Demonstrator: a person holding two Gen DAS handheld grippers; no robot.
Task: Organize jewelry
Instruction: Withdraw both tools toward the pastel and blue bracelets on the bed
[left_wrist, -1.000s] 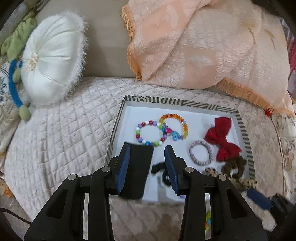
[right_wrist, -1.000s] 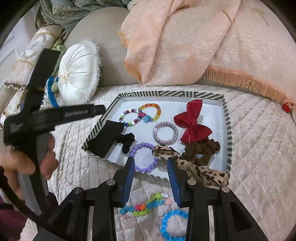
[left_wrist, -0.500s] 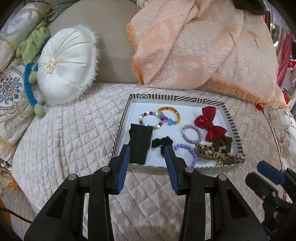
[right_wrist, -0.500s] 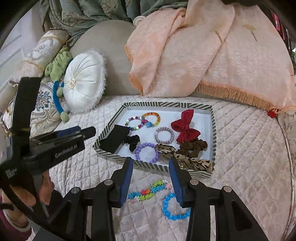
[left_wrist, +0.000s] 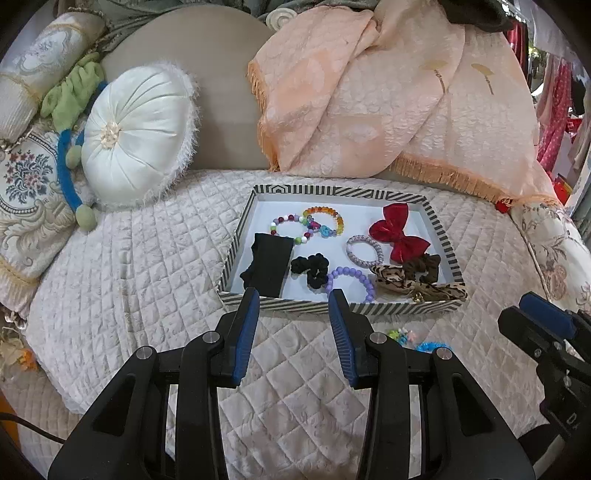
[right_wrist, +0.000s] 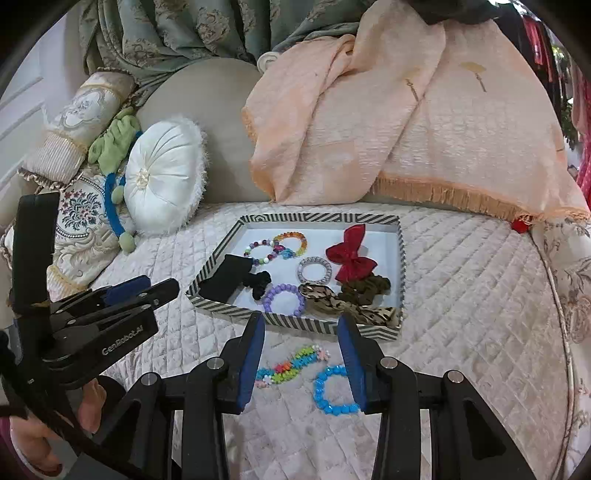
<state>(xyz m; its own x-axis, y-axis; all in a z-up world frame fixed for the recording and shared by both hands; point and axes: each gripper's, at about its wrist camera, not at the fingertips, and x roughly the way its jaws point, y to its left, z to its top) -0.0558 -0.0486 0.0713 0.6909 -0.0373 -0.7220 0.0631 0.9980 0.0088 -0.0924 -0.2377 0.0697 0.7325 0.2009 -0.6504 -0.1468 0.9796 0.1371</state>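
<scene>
Left wrist view: the left gripper stands open and empty above the quilted bed cover, just short of the striped tray. The black headband lies inside the tray's near left corner.

Right wrist view: the right gripper has just been opening, nothing between its jaws. The blue bead bracelet and multicolour flower bracelet lie outside the tray. Recommended: centre the jaws over one bracelet, descend vertically, close on the beads.

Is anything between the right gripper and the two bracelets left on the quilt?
Nothing visible. The right gripper hangs open over the blue bead bracelet and the multicolour flower bracelet, both on bare quilt in front of the striped tray.
</scene>
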